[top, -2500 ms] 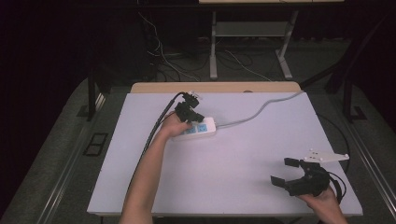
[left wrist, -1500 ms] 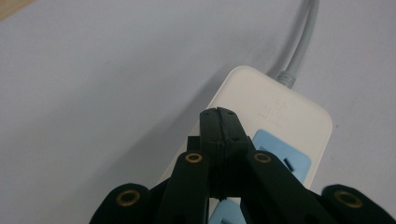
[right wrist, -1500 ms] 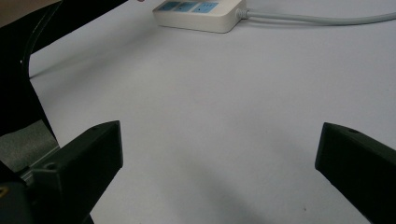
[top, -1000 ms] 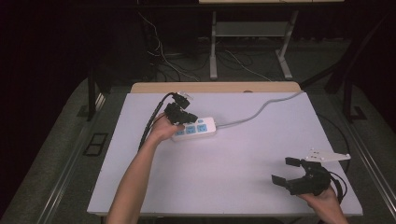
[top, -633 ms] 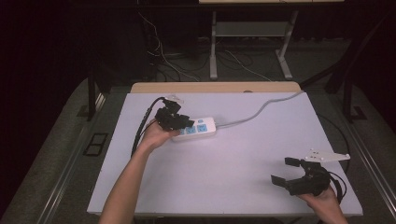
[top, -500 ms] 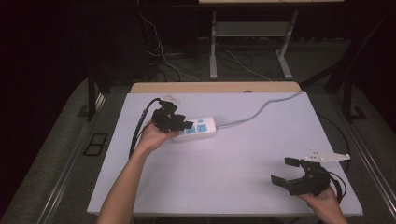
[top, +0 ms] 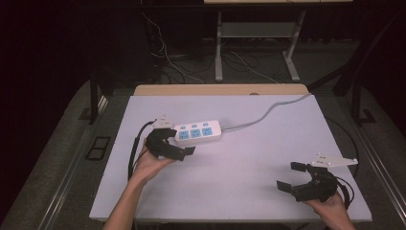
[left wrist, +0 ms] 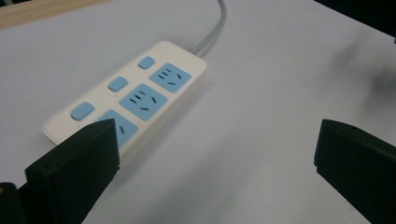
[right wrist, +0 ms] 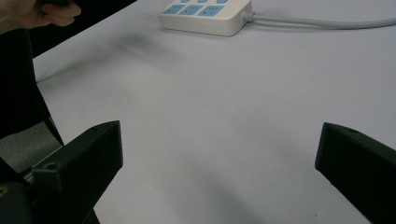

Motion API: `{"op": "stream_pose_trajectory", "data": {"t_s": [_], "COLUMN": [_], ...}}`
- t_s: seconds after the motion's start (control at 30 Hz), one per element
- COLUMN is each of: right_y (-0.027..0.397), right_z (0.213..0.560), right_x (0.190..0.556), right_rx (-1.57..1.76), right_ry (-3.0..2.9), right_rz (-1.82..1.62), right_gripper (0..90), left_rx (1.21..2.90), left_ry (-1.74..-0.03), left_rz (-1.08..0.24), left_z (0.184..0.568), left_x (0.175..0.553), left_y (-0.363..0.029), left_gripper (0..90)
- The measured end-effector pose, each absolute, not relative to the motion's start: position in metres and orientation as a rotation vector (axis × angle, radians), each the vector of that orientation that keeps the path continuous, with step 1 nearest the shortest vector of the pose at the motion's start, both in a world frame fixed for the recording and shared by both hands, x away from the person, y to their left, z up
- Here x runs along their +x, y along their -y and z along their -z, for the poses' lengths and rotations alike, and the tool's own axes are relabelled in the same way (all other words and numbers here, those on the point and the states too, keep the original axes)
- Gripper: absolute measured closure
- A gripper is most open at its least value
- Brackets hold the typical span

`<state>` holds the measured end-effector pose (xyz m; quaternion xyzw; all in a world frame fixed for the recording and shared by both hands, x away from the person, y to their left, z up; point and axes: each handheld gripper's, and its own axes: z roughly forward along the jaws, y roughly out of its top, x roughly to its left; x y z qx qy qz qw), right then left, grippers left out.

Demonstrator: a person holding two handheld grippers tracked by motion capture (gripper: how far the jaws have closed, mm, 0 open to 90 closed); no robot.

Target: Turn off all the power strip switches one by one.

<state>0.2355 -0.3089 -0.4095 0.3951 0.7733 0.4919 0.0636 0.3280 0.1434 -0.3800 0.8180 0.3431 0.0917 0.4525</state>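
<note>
A white power strip (top: 198, 132) with blue sockets and blue switches lies on the pale table (top: 239, 196), left of centre. Its grey cable (top: 268, 112) runs off to the far right. My left gripper (top: 178, 142) sits just in front of the strip's left end, apart from it. Its jaws have just been opening and now stand wide with nothing between them. In the left gripper view the power strip (left wrist: 135, 98) lies beyond the left jaw of my left gripper (left wrist: 215, 140). My right gripper (top: 290, 176) rests open and empty near the front right corner.
A wooden strip (top: 220, 89) borders the table's far edge. The left gripper's black cable (top: 135, 151) loops off the left side. Beyond the table are floor cables and another table's legs (top: 219, 52). In the right gripper view the power strip (right wrist: 210, 14) lies far ahead.
My left gripper has pulled back from the strip's left end toward the person and its jaws have gone from shut to wide open. The right gripper has not moved.
</note>
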Motion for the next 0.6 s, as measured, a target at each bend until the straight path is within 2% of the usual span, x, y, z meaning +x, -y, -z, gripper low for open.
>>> {"op": "stream_pose_trajectory", "data": {"t_s": [0.4, 0.6], "right_y": [0.308, 0.307], "right_z": [0.41, 0.411], "right_x": [0.233, 0.232], "right_rx": [1.198, 1.2], "right_ry": [-2.333, -2.334], "right_rz": [-1.491, -1.49], "right_gripper": [0.7, 0.6], "left_rx": [1.894, 1.895], "left_ry": [-0.812, -0.779], "left_rz": [-0.223, -0.231], "left_z": [0.396, 0.397], "left_x": [0.274, 0.261], "left_y": [-0.161, -0.155], "left_gripper": [0.0, 0.0]}}
